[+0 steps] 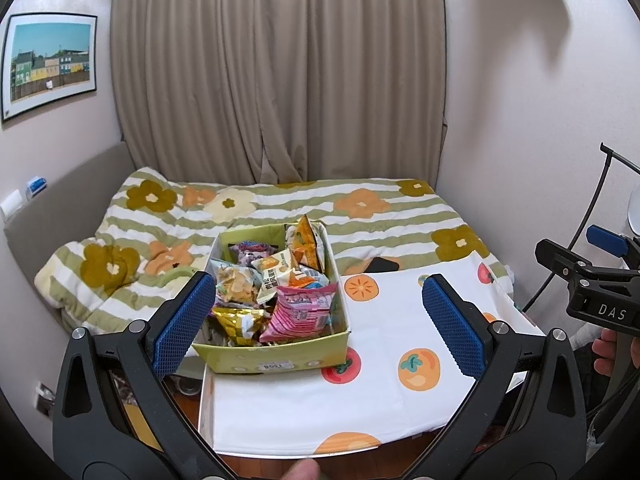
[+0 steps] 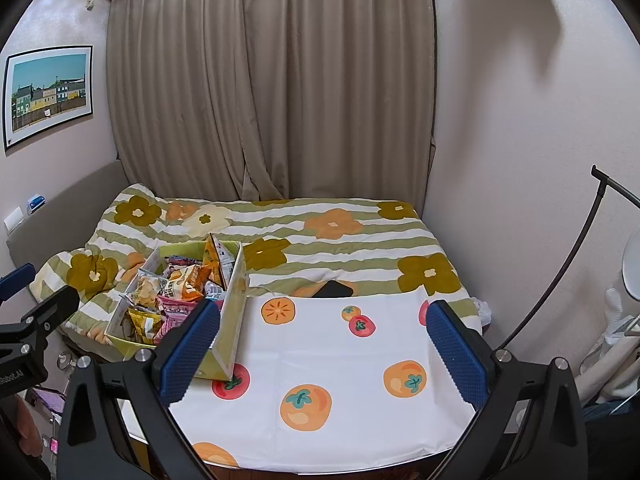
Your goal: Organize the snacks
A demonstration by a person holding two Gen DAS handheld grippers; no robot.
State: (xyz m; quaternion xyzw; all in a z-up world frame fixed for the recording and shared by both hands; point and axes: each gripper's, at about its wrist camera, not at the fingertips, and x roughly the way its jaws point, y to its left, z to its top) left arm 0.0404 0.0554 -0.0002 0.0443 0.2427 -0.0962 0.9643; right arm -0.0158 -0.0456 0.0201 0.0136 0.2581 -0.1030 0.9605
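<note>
Left gripper (image 1: 318, 320): I read jaws wide, holding nothing | right gripper (image 2: 324, 350): jaws wide, unloaded | snack box (image 1: 276, 354): full of packets, on table (image 2: 360, 400) left corner, against bed (image 2: 340, 236) | phone (image 2: 333, 290): at cloth's far edge.

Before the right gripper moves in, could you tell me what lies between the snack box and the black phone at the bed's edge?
In the right wrist view, only tablecloth printed with orange fruit separates the snack box from the black phone; nothing stands there.
</note>
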